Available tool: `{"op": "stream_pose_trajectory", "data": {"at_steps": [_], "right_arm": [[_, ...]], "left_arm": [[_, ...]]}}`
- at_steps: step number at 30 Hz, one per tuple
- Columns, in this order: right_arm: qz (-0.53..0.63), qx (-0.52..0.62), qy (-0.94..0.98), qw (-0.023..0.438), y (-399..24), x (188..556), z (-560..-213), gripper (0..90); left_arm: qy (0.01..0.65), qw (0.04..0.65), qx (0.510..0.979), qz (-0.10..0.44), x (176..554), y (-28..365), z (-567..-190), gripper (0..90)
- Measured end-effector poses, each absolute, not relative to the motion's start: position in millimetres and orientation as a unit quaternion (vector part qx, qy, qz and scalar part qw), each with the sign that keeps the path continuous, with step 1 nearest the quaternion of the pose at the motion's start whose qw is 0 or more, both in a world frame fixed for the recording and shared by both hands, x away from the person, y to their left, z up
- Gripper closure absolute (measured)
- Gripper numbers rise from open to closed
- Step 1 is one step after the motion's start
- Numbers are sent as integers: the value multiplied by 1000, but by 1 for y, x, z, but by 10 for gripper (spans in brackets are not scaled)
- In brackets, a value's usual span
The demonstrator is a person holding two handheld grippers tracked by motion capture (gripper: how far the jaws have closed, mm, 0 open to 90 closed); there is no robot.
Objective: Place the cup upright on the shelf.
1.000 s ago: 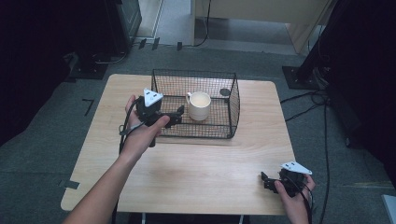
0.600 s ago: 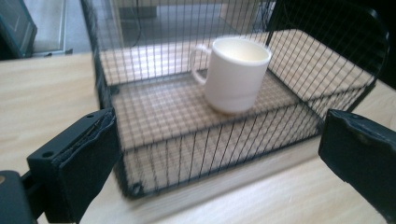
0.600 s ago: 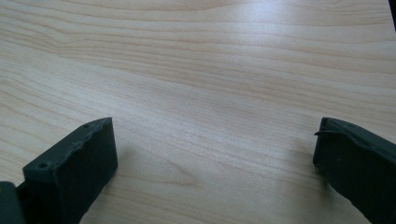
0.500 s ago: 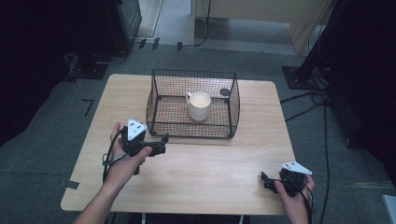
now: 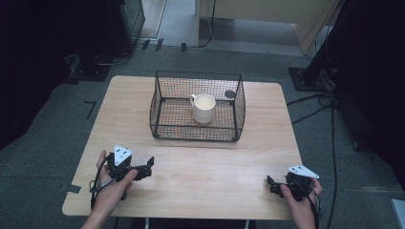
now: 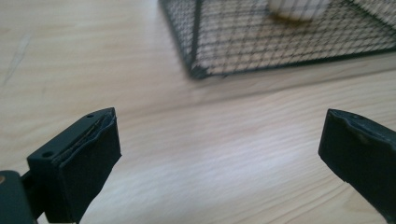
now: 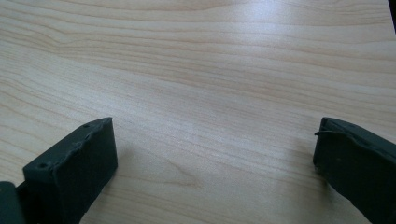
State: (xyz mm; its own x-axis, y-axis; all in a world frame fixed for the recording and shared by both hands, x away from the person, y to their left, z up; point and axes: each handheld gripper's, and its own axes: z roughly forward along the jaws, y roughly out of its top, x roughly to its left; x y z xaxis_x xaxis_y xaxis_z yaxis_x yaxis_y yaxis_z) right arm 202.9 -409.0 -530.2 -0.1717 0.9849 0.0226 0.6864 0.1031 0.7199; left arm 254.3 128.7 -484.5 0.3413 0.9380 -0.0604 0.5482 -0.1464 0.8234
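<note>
No legible text or markings.

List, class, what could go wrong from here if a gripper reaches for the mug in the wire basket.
1. The mug stands inside the wire basket, so a low, sideways reach by the left gripper would likely hit mesh; it probably has to go in from above.
2. The basket sits loose on the table and a knock might slide it.

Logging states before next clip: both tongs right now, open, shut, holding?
Left tongs: open, empty, over the table.
Right tongs: open, empty.
</note>
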Motion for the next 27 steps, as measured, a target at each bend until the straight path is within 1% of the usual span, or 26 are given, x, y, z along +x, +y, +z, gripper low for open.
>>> {"op": "stream_pose_trajectory", "data": {"at_steps": [10, 13, 16, 18, 22, 27], "right_arm": [[306, 596, 701, 244, -409, 203, -530, 0], [306, 596, 701, 244, -409, 203, -530, 0], [306, 596, 702, 244, -409, 203, -530, 0], [305, 598, 700, 245, -409, 203, -530, 0], [305, 599, 699, 245, -409, 202, -530, 0], [305, 599, 699, 245, -409, 202, -530, 0]], "left_arm": [[538, 355, 720, 258, 247, 154, -509, 0], [545, 349, 720, 253, 245, 159, -515, 0], [549, 339, 727, 234, 245, 164, -520, 0], [549, 336, 727, 237, 244, 167, -520, 0], [550, 296, 747, 228, 248, 169, -522, 0], [550, 297, 747, 228, 245, 169, -523, 0]]}}
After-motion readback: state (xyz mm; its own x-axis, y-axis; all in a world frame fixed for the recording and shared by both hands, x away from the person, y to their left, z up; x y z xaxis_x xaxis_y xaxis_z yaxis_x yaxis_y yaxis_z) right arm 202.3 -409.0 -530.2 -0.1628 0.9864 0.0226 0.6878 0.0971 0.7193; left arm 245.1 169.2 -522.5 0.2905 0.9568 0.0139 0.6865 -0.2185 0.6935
